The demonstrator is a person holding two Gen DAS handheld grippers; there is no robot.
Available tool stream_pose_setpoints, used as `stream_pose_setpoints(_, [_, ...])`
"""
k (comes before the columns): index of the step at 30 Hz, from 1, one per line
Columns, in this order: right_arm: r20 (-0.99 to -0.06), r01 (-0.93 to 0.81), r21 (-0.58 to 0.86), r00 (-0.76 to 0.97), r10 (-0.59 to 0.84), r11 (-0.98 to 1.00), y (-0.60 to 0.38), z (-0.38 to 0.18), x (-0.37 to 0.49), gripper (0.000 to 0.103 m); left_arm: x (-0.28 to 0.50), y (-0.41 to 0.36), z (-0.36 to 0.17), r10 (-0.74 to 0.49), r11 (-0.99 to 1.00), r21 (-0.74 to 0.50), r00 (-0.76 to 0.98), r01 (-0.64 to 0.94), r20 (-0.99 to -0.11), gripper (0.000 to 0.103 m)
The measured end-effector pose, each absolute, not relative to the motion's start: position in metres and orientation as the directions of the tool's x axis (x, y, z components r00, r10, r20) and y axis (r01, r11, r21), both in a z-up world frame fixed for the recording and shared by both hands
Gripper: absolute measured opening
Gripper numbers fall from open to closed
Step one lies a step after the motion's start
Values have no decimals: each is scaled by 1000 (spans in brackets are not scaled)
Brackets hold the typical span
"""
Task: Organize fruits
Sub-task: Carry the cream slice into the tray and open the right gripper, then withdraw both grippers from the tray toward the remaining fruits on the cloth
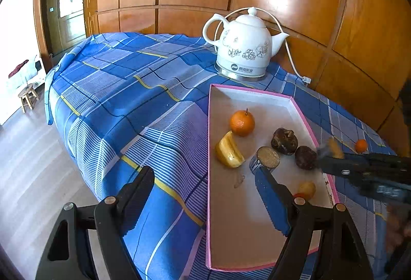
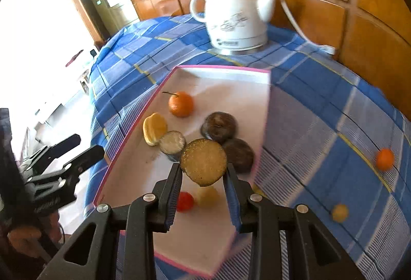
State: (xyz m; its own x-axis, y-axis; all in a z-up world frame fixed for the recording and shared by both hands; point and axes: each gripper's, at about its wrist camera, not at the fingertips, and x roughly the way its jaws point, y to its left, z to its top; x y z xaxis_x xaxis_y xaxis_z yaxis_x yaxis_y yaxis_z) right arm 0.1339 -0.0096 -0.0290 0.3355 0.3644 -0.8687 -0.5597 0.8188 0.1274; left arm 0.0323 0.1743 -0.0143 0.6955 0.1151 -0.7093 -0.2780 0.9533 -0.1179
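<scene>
A: My right gripper (image 2: pixel 203 177) has its jaws clamped on a cut fruit slice (image 2: pixel 203 162), centre frame, over the pink tray (image 2: pixel 223 68).

B: Left gripper (image 1: pixel 205 202)?

A: Jaws apart, holding nothing. I'd lower into bare tray floor, clear of the dark fruits (image 2: pixel 218 127).

Right gripper (image 2: pixel 203 172) clamped on a dark-skinned cut fruit piece (image 2: pixel 203 162), pale face to camera, above pink-rimmed tray (image 2: pixel 133 137). In tray: orange (image 2: pixel 180 104), yellow slice (image 2: pixel 154 128), two dark fruits (image 2: pixel 218 125). On blue plaid cloth (image 2: pixel 321 110): small orange (image 2: pixel 384 159), white kettle (image 2: pixel 235 16). Left gripper (image 2: pixel 77 148) at left, empty, parted.
</scene>
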Motion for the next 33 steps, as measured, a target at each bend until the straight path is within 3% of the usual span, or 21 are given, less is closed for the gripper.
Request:
stream_pose_setpoints(5, [-879,-544,156,304,367,825,2,-46,140,38,30,174,-18,101,956,-124,694,-267,-713,81])
stream_pose_setpoints(15, [-847,-511,165,365,387,843,-38,-17,126,39,31,165,-16,80,964,-122,697,-235,-713,81])
stream_pose_setpoints(33, [-844,-287,22,508,172,958,-190,15,116,39,29,117,-4,16,994,-67,709,-89,-705,81])
